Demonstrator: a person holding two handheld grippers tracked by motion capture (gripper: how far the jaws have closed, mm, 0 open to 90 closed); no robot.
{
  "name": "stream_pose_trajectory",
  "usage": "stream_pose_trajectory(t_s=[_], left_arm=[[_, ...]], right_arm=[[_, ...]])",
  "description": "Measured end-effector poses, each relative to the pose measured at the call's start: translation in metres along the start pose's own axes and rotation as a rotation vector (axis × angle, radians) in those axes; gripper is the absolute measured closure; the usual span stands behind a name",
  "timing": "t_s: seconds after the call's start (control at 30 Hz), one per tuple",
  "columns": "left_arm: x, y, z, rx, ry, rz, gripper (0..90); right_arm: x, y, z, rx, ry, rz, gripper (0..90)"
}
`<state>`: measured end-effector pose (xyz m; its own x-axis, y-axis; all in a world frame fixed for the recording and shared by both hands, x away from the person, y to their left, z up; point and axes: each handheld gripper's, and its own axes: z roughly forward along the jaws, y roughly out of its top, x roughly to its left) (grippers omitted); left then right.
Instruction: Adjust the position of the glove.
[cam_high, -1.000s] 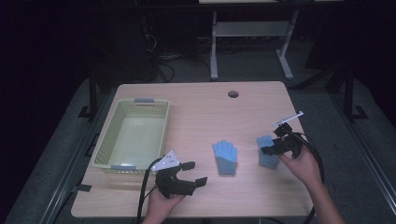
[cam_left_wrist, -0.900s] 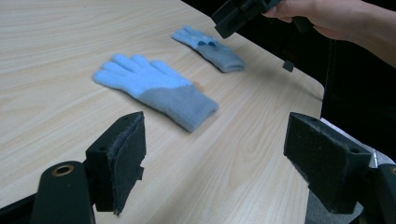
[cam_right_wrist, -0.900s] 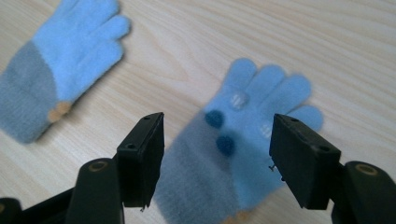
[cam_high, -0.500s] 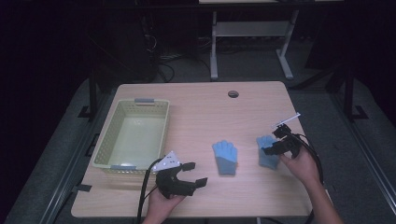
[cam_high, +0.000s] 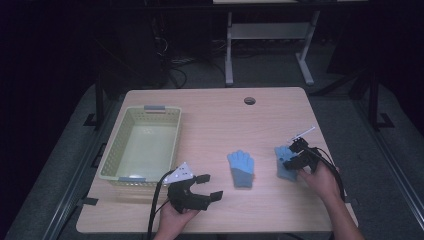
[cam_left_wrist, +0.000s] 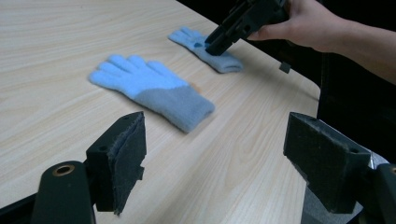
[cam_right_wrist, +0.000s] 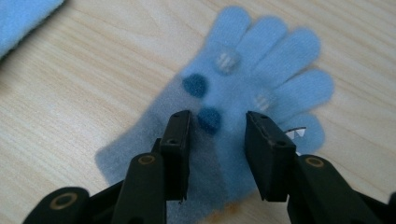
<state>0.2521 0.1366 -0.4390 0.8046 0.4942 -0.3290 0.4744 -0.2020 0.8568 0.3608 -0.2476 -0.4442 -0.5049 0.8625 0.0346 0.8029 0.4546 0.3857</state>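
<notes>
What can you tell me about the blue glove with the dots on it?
The dotted glove is soft, fuzzy-looking knit, light blue at the fingers and greyer blue toward the cuff. Two dark blue round dots and two pale striped patches sit on it, and a small white tag pokes out near one finger. It lies flat on the wooden table, fingers spread, near the table's right edge, apart from the other glove. The right gripper is down on its middle; its jaws have just been closing, with fabric between them.

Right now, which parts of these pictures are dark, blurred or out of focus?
High view: the room around the lit table is nearly black. Left gripper view: the far glove is softer than the near glove. Right gripper view: the glove looks slightly blurred.
</notes>
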Motion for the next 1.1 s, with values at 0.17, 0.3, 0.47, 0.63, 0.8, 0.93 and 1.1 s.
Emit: stream_pose_trajectory(t_s=[0.17,0.3,0.47,0.63,0.8,0.93,1.1], left_arm=[[0.001,-0.001,-0.001,0.000,0.004,-0.014,20.7],[0.000,0.000,-0.001,-0.004,0.006,-0.009,20.9],[0.001,-0.001,-0.001,0.010,0.005,-0.002,21.0],[0.000,0.000,-0.001,-0.002,-0.004,-0.011,20.9],[0.001,-0.001,0.000,0.000,-0.005,-0.013,20.8],[0.002,-0.001,-0.001,-0.008,0.000,-0.014,20.8],[0.002,-0.001,-0.001,-0.008,-0.001,-0.016,20.8]], right_arm=[[-0.001,0.002,0.001,0.005,-0.005,0.004,70.3],[-0.002,0.003,0.001,0.014,0.003,0.012,77.1],[-0.005,0.004,0.001,0.018,0.015,0.028,80.2],[-0.007,0.003,0.000,0.012,0.025,0.046,82.5],[-0.010,0.002,-0.001,0.002,0.048,0.066,83.1],[-0.013,0.000,-0.007,-0.021,0.060,0.099,83.4],[-0.015,-0.005,-0.020,-0.059,0.074,0.108,83.4]])
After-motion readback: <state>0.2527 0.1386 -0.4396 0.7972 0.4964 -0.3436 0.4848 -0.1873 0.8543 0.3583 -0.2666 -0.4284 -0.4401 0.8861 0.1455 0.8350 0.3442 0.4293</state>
